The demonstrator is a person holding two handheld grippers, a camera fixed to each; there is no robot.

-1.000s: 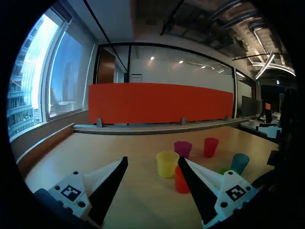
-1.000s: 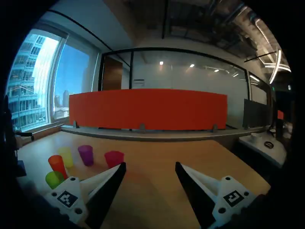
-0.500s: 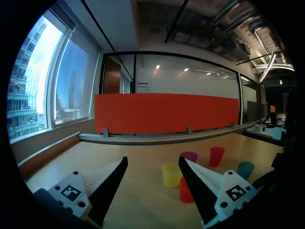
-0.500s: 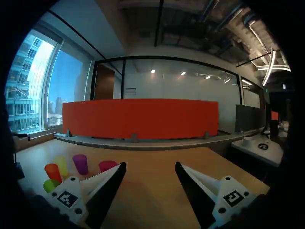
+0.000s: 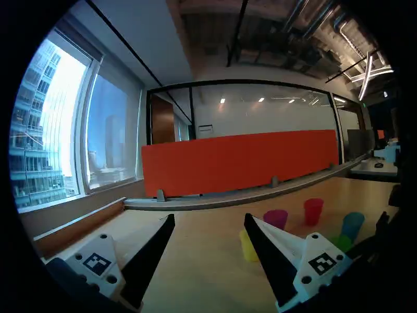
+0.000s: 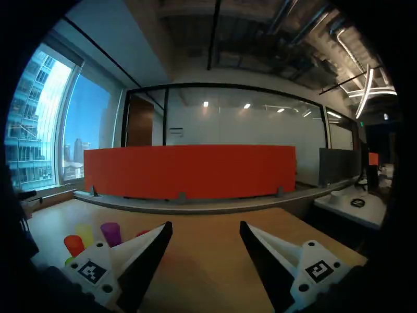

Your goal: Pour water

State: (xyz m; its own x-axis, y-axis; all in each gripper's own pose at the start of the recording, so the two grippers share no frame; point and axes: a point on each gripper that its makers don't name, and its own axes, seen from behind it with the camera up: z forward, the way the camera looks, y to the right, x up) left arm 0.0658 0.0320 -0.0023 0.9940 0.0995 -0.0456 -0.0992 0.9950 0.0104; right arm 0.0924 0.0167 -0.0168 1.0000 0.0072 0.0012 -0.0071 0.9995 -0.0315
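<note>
Nearby, tapered translucent cups point(image 5: 314, 210) dot the smooth wooden desk point(image 5: 208, 261).

Left gripper point(image 5: 207, 218) jaws wide apart, bare table point(image 5: 203, 271) ahead of them; cup cluster blocks its right: yellow cup point(image 5: 247, 245) just beside the right finger, purple cup point(image 5: 275, 219), red cup point(image 5: 313, 210), teal cup point(image 5: 353, 225) behind; orange partition point(image 5: 240, 161) walls the far edge; right gripper point(image 6: 206, 224) faces bare tabletop, cups low-left.

The wooden table point(image 5: 208, 266) carries a yellow cup point(image 5: 247, 246), purple cup point(image 5: 275, 218), red cup point(image 5: 313, 210), blue cup point(image 5: 352, 225) and green cup point(image 5: 342, 242).
</note>
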